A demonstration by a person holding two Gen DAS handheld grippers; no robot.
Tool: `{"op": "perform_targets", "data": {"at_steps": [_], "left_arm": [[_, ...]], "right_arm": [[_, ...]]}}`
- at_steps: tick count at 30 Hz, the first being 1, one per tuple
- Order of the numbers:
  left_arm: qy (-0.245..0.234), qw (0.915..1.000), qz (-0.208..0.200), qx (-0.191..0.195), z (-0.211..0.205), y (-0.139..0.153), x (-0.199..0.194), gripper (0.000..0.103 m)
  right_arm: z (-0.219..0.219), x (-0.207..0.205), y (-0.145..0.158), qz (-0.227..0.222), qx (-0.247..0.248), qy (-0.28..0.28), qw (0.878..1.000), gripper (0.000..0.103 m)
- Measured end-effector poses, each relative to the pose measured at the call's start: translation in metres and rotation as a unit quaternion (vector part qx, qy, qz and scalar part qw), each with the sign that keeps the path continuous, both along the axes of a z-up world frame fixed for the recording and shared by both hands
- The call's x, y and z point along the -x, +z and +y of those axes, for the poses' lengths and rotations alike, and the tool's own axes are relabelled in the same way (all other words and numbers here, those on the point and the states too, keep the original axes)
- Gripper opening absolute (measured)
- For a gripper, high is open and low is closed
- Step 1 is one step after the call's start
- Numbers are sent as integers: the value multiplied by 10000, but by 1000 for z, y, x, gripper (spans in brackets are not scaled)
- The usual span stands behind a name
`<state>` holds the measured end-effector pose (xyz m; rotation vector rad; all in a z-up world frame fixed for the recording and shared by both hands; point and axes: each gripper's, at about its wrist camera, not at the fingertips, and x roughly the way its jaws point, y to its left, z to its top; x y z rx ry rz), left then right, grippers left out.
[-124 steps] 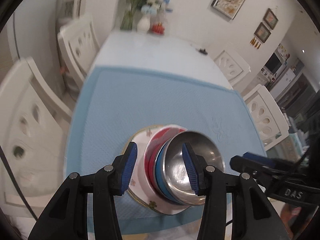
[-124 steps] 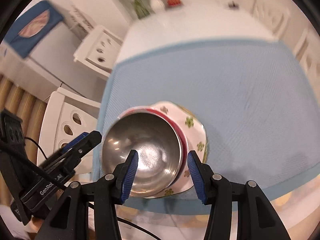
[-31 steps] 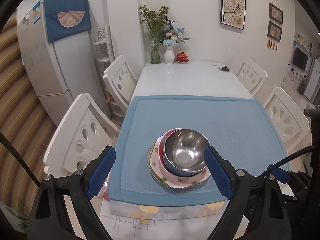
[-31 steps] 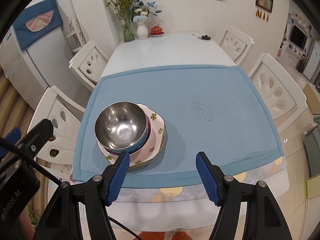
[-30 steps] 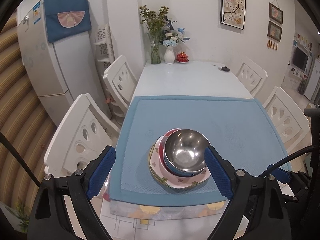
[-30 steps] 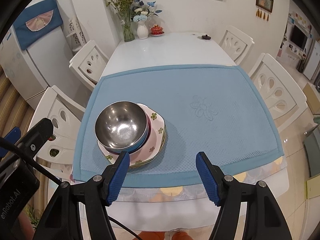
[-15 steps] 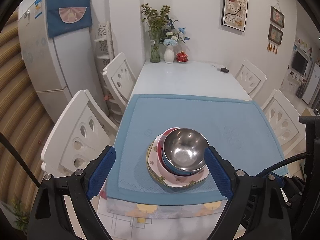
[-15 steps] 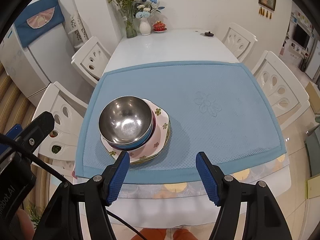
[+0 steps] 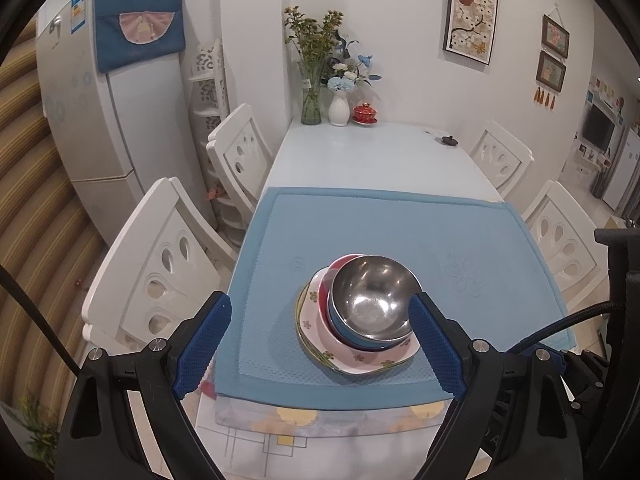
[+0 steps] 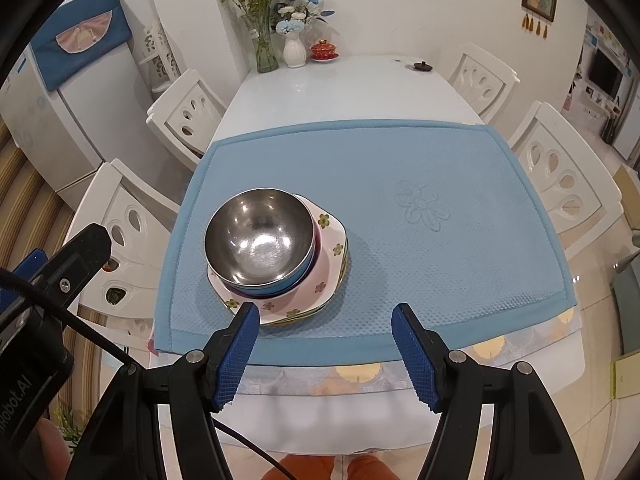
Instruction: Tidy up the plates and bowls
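Bowls sit nested, mouths upward, in one stack: a shiny round steel bowl (image 10: 259, 240) on top, inside a blue bowl (image 10: 280, 287) and a red bowl (image 9: 338, 268), all on a square white flowered plate (image 10: 320, 280). The stack is round with no long axis, leaning slightly. It rests lower left of centre on a blue textured table mat (image 10: 400, 168). Left gripper (image 9: 320, 346) and right gripper (image 10: 325, 354) both hang spread wide and empty, apart from the stack. Four seconds earlier both were close in around the steel bowl's rim; now they are pulled back, showing the whole white table (image 10: 340, 88) and white chairs (image 10: 188, 116).
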<state>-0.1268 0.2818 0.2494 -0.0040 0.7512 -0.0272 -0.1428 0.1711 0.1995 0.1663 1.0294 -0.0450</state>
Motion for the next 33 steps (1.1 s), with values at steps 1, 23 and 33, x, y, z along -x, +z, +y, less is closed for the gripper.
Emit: {"op": "perform_targets", "data": {"at_steps": [1, 23, 33], "left_arm": [[-4, 10000, -8, -15, 0, 0, 0, 90], [-236, 9997, -20, -93, -13, 1, -7, 90], [-233, 9997, -11, -94, -9, 0, -11, 90]], "right_arm": [[0, 0, 0, 3, -4, 3, 10000, 66], [-2, -4, 1, -52, 63, -60, 9999, 66], [6, -7, 1, -63, 93, 30, 9999, 66]]}}
